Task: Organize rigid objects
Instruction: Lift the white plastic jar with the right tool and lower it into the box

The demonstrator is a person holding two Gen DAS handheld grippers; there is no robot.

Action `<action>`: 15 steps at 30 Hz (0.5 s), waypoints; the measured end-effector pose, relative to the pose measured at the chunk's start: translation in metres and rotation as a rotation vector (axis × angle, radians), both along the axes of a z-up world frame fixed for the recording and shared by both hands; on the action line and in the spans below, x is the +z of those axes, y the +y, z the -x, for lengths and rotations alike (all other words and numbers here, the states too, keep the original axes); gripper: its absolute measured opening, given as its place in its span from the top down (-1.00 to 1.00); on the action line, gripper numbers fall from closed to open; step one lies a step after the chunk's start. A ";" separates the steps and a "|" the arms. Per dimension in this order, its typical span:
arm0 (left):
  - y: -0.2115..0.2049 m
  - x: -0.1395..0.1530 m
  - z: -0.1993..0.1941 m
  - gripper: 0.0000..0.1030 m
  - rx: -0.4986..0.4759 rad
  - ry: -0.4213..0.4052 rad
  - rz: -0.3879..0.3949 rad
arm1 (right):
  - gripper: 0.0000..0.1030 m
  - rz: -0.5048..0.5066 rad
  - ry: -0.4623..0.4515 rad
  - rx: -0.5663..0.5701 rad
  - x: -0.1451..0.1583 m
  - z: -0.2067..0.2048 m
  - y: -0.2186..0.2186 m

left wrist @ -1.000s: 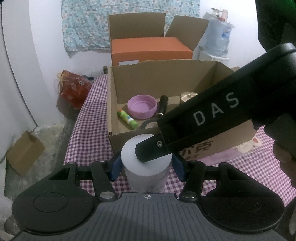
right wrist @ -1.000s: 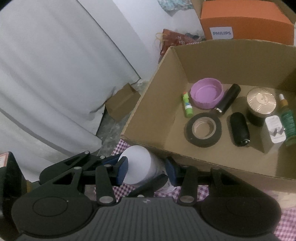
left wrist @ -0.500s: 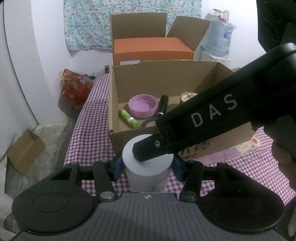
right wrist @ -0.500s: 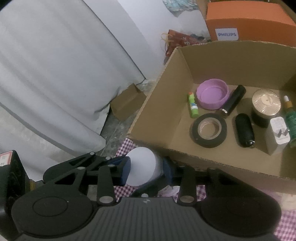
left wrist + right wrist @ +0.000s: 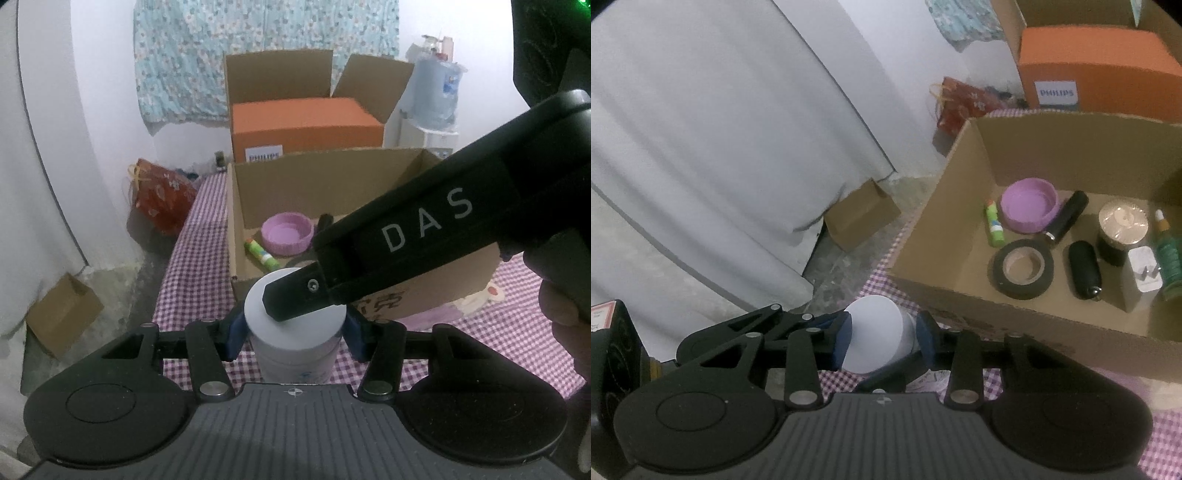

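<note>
Both the left gripper (image 5: 293,338) and right gripper (image 5: 884,338) clamp the smooth white cylindrical jar (image 5: 295,325). The right gripper's black body hides part of the cardboard box (image 5: 314,181). Beneath lies a checked tablecloth (image 5: 195,266).

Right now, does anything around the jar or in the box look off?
Both grippers crowd the white jar: the left gripper clamps its sides while a right gripper finger lies across its lid. In the cardboard box, the purple lid lies upside down. No spills or damage visible.
</note>
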State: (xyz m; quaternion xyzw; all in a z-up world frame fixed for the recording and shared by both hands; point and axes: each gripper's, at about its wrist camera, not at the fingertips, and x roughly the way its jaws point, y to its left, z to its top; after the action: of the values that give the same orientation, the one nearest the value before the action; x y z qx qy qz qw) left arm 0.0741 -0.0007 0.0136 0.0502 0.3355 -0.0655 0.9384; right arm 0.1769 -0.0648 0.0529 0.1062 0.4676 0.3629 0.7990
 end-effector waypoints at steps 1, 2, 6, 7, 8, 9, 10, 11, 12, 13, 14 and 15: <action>-0.001 0.003 0.003 -0.02 0.000 -0.008 -0.002 | 0.19 -0.003 -0.007 0.000 0.003 0.003 0.000; -0.002 0.006 0.005 -0.02 0.000 -0.015 -0.003 | 0.19 -0.007 -0.016 0.000 0.007 0.006 -0.002; -0.008 0.020 0.015 -0.02 -0.008 -0.052 -0.014 | 0.19 -0.020 -0.048 -0.003 0.020 0.018 -0.006; -0.010 0.025 0.016 -0.01 -0.012 -0.064 -0.018 | 0.19 -0.024 -0.058 -0.004 0.024 0.020 -0.008; -0.012 0.031 0.017 -0.02 -0.017 -0.077 -0.020 | 0.19 -0.029 -0.067 -0.005 0.030 0.023 -0.010; -0.014 0.036 0.018 -0.02 -0.023 -0.087 -0.020 | 0.19 -0.034 -0.076 -0.006 0.035 0.024 -0.013; -0.017 0.042 0.017 -0.02 -0.033 -0.098 -0.019 | 0.19 -0.041 -0.087 -0.008 0.042 0.026 -0.016; -0.019 0.048 0.016 -0.01 -0.045 -0.109 -0.018 | 0.19 -0.045 -0.099 -0.013 0.048 0.027 -0.019; -0.022 0.053 0.015 -0.02 -0.057 -0.118 -0.018 | 0.19 -0.050 -0.113 -0.020 0.055 0.028 -0.024; -0.026 0.058 0.013 -0.02 -0.070 -0.127 -0.019 | 0.19 -0.054 -0.125 -0.027 0.061 0.028 -0.028; -0.030 0.063 0.010 -0.02 -0.085 -0.134 -0.021 | 0.19 -0.059 -0.136 -0.036 0.067 0.028 -0.033; -0.034 0.067 0.007 -0.02 -0.100 -0.138 -0.020 | 0.19 -0.062 -0.144 -0.043 0.073 0.027 -0.038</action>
State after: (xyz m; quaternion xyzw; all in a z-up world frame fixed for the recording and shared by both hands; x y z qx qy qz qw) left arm 0.0674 -0.0348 0.0810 0.0808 0.2677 -0.1052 0.9543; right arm 0.1496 -0.1023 0.1255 0.1146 0.3952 0.3666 0.8344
